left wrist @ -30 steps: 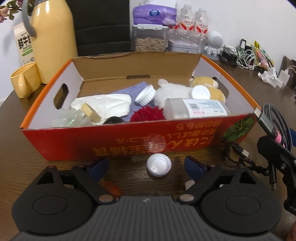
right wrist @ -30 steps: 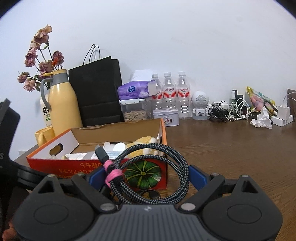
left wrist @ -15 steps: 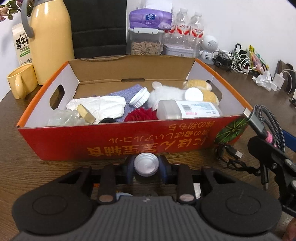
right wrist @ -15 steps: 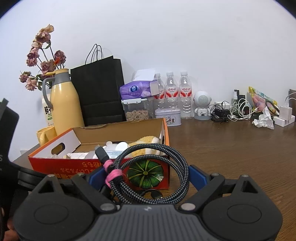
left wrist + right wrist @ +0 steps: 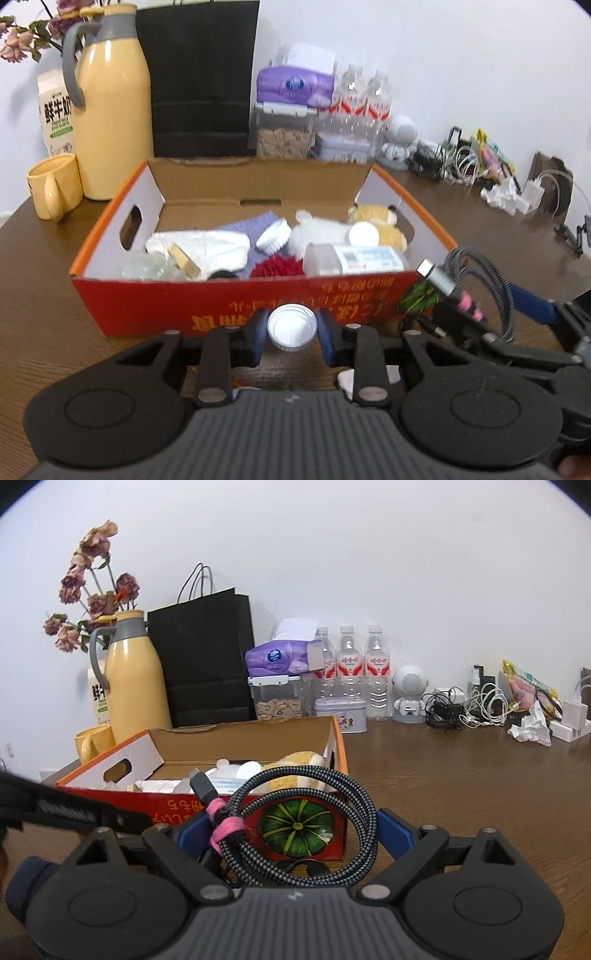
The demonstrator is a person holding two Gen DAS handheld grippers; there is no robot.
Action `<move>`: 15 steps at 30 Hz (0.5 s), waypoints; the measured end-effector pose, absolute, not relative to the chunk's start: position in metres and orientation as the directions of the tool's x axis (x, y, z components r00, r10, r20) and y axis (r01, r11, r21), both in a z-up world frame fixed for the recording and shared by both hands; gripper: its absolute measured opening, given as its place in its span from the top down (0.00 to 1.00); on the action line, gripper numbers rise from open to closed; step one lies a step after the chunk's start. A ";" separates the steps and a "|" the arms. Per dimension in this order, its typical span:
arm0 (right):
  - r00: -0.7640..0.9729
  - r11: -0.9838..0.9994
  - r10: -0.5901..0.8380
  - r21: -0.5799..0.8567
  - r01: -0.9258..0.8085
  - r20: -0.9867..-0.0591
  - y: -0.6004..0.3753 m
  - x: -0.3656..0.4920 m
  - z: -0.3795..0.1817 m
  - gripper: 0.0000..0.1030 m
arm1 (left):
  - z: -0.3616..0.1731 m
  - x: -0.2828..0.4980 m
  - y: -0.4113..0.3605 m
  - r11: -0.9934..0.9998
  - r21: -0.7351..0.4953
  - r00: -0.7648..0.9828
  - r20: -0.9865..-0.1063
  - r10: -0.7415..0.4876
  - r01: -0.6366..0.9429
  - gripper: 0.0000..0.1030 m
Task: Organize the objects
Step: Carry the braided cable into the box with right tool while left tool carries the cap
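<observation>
Left gripper clamped on a small round white plastic cap, blue pads pressing both sides, cap lifted clear of the brown wooden table. Just ahead of it, the red-and-orange open cardboard box, holding a white cloth, a purple towel, a white brush, plush toys and a labelled plastic bottle. Right gripper spread wide around a coiled grey braided cable with a pink tie, coil filling the gap between the blue fingers; same box directly beyond, its green pumpkin print facing the camera.
</observation>
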State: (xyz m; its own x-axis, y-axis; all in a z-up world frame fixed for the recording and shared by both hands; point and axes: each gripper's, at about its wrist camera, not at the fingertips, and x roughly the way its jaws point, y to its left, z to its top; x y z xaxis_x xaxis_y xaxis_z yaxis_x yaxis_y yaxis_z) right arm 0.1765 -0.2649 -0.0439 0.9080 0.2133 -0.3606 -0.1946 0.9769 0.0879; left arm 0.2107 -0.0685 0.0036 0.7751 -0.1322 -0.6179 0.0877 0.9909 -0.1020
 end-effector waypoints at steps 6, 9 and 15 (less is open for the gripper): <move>0.924 0.976 0.216 0.035 -0.216 -0.315 -0.252 0.176 -0.031 0.10 | 0.021 0.209 -0.054 0.986 -0.139 0.814 -0.561 -0.151 0.087 0.72; 0.932 0.975 0.214 0.006 -0.222 -0.294 -0.242 0.180 -0.019 0.10 | 0.029 0.212 -0.046 0.983 -0.164 0.831 -0.534 -0.155 0.078 0.72; 0.933 0.969 0.223 -0.044 -0.245 -0.284 -0.214 0.201 0.003 0.10 | 0.049 0.225 -0.031 0.979 -0.194 0.864 -0.482 -0.143 0.054 0.72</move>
